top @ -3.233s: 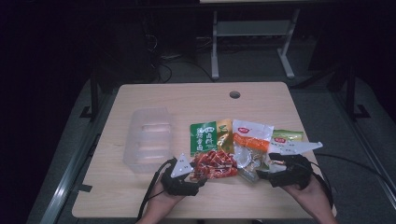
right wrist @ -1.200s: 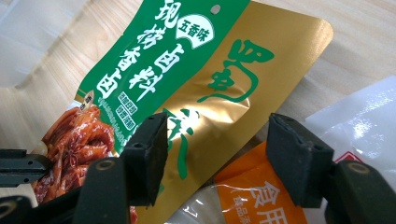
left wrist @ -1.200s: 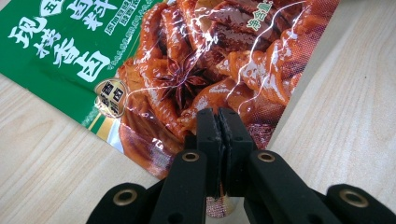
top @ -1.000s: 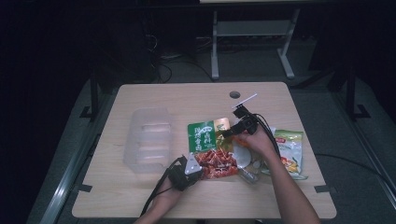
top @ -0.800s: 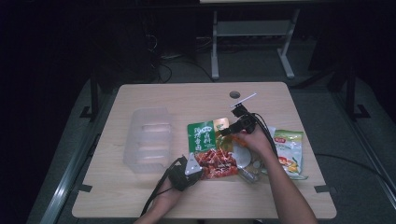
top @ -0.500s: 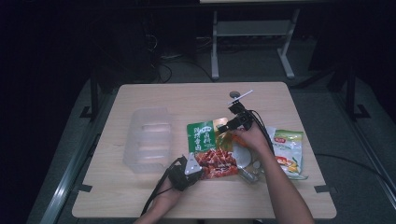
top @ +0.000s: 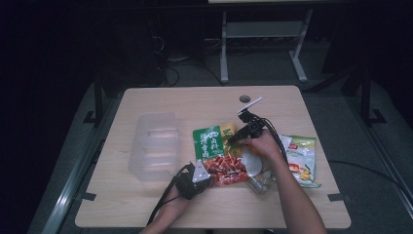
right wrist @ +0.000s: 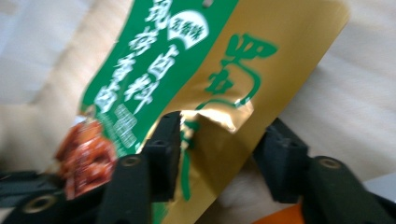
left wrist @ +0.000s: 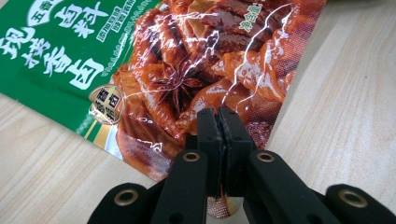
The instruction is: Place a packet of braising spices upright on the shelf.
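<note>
Left tongs (left wrist: 218, 140) pinch the red packet (left wrist: 196, 60) flat on the worktop (top: 146, 204), while right tongs (right wrist: 219, 154), just been closing, straddle the gold-green packet (right wrist: 233, 70) without pressing, so firmer closing should precede lifting.

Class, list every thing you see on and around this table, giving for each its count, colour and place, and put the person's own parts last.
Wooden table: one, light wood, centre, with a round hole near the far edge.
Clear plastic tray: one, transparent, left part of the table.
Green and gold seasoning packet: one, mid-table; its gold edge lies between the right gripper's open jaws, which have just been closing.
Red and green snack packet: one, near the front edge, pinched at its edge.
Silvery foil pouch: one, right of the red packet.
Yellow-green snack bag: one, right side.
Metal desk frame: one, grey, behind the table.
Left gripper: black, shut on the red packet.
Right gripper: black, over the gold packet.
</note>
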